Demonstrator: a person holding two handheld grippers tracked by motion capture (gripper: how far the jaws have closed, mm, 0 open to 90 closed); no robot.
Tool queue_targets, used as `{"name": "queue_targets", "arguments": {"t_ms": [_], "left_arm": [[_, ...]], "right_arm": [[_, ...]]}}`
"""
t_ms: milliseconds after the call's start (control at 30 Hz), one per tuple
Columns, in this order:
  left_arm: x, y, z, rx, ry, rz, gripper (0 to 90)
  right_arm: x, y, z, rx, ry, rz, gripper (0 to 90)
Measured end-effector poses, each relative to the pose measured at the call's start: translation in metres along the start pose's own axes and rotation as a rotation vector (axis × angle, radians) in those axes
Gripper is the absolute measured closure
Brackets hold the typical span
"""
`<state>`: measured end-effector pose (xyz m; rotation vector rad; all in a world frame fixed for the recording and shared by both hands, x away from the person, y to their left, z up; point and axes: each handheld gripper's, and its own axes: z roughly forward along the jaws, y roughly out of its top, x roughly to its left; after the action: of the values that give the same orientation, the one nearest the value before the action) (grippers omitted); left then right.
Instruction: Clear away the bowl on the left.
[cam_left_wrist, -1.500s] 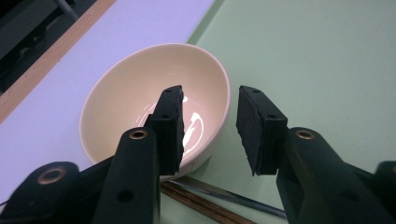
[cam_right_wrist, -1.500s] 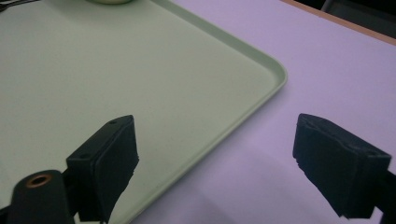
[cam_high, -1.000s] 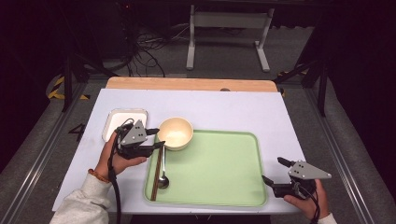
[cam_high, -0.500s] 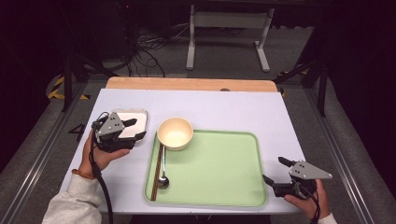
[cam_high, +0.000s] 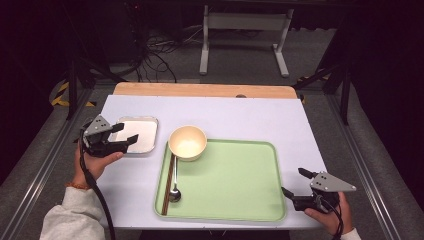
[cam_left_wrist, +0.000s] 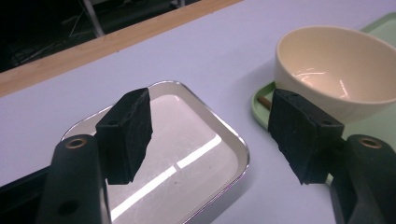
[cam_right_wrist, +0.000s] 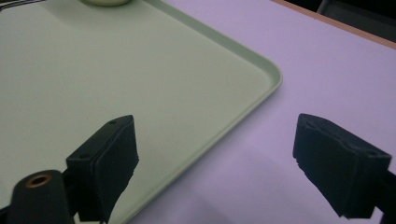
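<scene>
A cream bowl (cam_high: 187, 142) stands on the far left corner of a green tray (cam_high: 235, 180). Along the tray's left edge lie brown chopsticks (cam_high: 168, 182) and a metal spoon (cam_high: 174, 192). My left gripper (cam_high: 127, 132) is open above the left part of a small shiny metal tray (cam_high: 141, 135), with nothing between its jaws. In the left gripper view the metal tray (cam_left_wrist: 163, 140) lies under the open left gripper (cam_left_wrist: 215, 135), and the bowl (cam_left_wrist: 336, 70) sits beyond the right jaw. My right gripper (cam_high: 294, 182) is open and empty at the green tray's near right corner (cam_right_wrist: 261, 70).
The white table top (cam_high: 250, 115) has a wooden strip (cam_high: 200, 90) along its far edge. Past the table are a dark floor, cables and a metal stand (cam_high: 242, 30). The green tray's right half is bare.
My left gripper has drawn back to the left, from the bowl's left rim to over the metal tray. The bowl stays on the green tray. The right gripper has not moved.
</scene>
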<state>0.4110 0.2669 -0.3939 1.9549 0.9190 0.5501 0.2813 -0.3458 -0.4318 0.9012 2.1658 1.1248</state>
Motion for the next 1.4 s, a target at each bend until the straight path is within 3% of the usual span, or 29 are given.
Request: {"name": "queue_targets", "arguments": {"t_ms": [67, 100, 133, 233, 333, 500, 733, 1100, 1200, 1267, 1400], "left_arm": [[0.003, -0.002, 0.001, 0.01, 0.014, 0.001, 30.8], [0.01, -0.008, 0.003, 0.034, 0.022, -0.034, 29.7], [0.013, -0.01, 0.003, 0.043, 0.026, -0.043, 29.2], [0.022, -0.018, 0.003, 0.079, 0.02, -0.058, 35.5], [0.032, -0.025, 0.004, 0.098, 0.048, -0.105, 34.2], [0.051, -0.042, 0.009, 0.136, 0.073, -0.223, 34.4], [0.063, -0.057, 0.02, 0.191, 0.072, -0.29, 39.1], [0.067, -0.065, 0.031, 0.234, 0.077, -0.333, 41.4], [0.067, -0.064, 0.034, 0.23, 0.092, -0.332, 46.6], [0.065, -0.062, 0.036, 0.248, 0.119, -0.308, 48.6], [0.065, -0.063, 0.035, 0.232, 0.125, -0.324, 62.9]], "right_arm": [[0.0, 0.0, 0.0, 0.002, -0.001, -0.001, 14.2], [0.0, 0.0, 0.0, 0.0, 0.0, 0.0, 14.1], [0.0, 0.0, 0.0, 0.0, 0.0, 0.001, 14.1], [0.0, 0.0, 0.0, 0.002, -0.001, 0.0, 14.1], [0.0, 0.0, 0.001, 0.002, -0.001, -0.001, 14.1], [0.0, 0.0, 0.001, 0.007, -0.002, -0.003, 14.1], [0.0, 0.0, 0.001, 0.009, -0.004, -0.004, 14.1], [0.0, 0.0, 0.001, 0.013, -0.005, 0.0, 14.1], [0.0, 0.0, 0.002, 0.009, -0.001, 0.0, 14.1], [0.0, 0.0, 0.002, 0.009, -0.001, 0.0, 14.2], [-0.001, 0.0, 0.001, 0.003, -0.009, 0.002, 14.1]]}}
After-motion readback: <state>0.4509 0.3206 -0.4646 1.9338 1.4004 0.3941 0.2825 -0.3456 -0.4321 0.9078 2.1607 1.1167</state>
